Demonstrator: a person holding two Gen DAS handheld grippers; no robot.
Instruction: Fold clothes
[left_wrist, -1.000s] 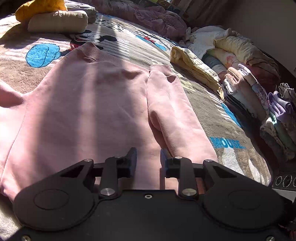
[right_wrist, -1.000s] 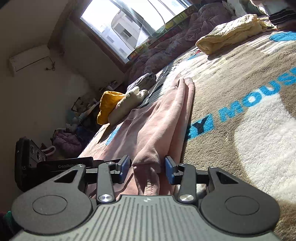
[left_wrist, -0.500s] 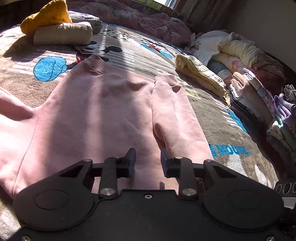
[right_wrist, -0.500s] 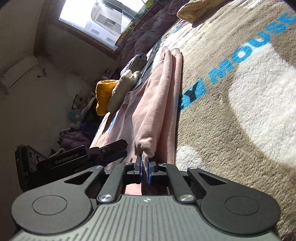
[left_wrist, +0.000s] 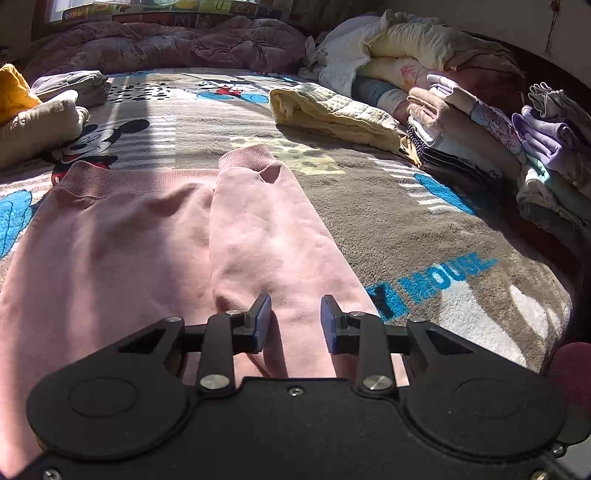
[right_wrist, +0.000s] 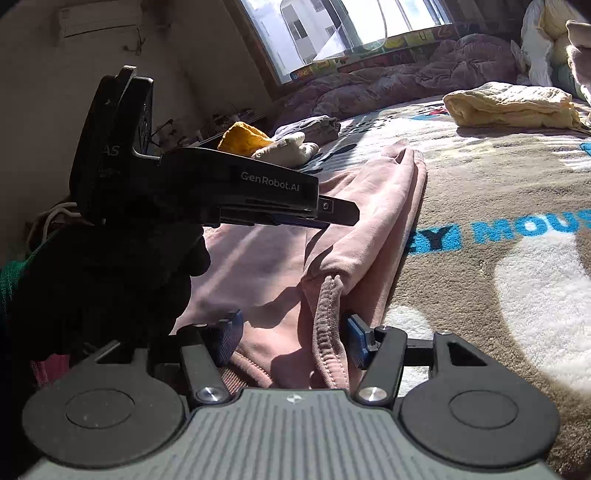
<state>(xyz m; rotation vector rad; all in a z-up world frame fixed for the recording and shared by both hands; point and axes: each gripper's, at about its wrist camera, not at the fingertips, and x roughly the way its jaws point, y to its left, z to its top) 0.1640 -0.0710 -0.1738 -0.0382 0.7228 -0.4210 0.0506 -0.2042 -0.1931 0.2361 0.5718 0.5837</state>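
A pink sweatshirt (left_wrist: 122, 236) lies flat on the Mickey Mouse blanket (left_wrist: 406, 221), its right sleeve (left_wrist: 266, 236) folded down along the body. My left gripper (left_wrist: 295, 319) is open, just above the sleeve's near end. In the right wrist view the sweatshirt (right_wrist: 266, 258) lies ahead with a ribbed collar edge (right_wrist: 328, 317) between my fingers. My right gripper (right_wrist: 293, 338) is open around that fold of pink cloth. The left gripper (right_wrist: 332, 214) hovers over the garment there, held by a black-gloved hand.
A folded yellow cloth (left_wrist: 332, 114) lies beyond the sweatshirt. Stacks of folded clothes (left_wrist: 517, 140) line the right side. A beige bundle (left_wrist: 37, 125) and an orange item (left_wrist: 13, 92) sit at the left. A purple quilt (left_wrist: 166, 44) lies under the window (right_wrist: 343, 26).
My right gripper shut on the pink fold half a second ago and has now opened. My left gripper has swung right over the folded sleeve and moved closer to the right gripper.
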